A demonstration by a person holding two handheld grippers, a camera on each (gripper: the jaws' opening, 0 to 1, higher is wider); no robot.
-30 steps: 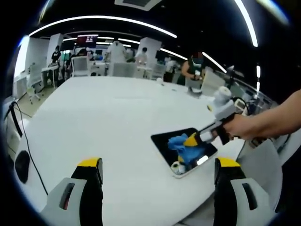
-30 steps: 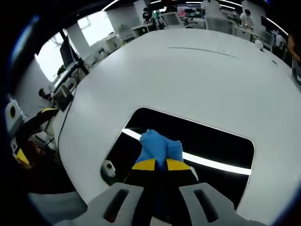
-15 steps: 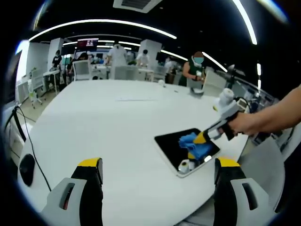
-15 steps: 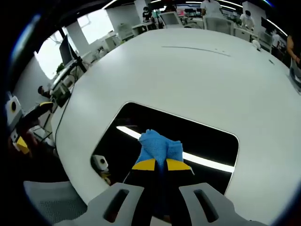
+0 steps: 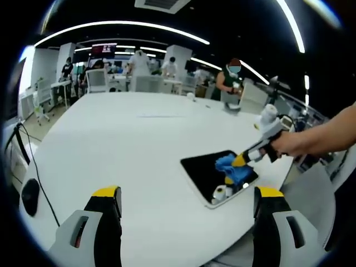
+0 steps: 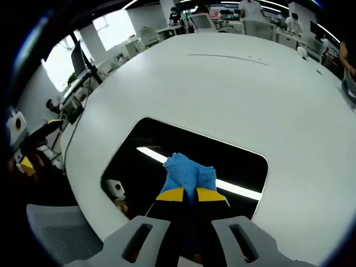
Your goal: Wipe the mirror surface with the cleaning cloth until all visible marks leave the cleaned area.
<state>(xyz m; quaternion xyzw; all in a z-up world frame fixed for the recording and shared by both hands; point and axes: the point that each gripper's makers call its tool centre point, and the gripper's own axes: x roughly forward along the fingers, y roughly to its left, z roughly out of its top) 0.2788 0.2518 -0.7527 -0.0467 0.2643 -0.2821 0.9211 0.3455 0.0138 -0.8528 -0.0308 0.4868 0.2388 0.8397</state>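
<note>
The right tool (image 6: 189,194) is clamped tight on a bunched blue cleaning cloth (image 6: 186,172), pressing it onto the mirror (image 6: 233,161) near the middle of the glass. The left tool (image 5: 186,194) hangs wide apart w/ nothing in it, well back from the mirror over bare desk (image 5: 122,139).

Mirror is a dark rounded rectangle lying flat by the desk's right-hand near edge in the left gripper view (image 5: 206,169). Long axis runs from that near edge toward the desk's middle, slanting left–far; short ends face the desk edge and the centre. In the right gripper view it lies crosswise to the tool, long axis roughly left to right.

Risks, as I judge them:
- Nothing pins the mirror down — a hard stroke along the long axis toward the near end could slide it off the desk, since it sits close to the edge.
- Cloth is a small wad gripped at one point; tilt too steep and the yellow tips (image 6: 172,194) could touch glass and scratch or smear it.
- A small white-and-dark item shows at the mirror's near corner (image 6: 115,189); can't tell if it's an object or a reflection.
- Ceiling-light glare on the glass (image 6: 150,153) may hide leftover marks.
</note>
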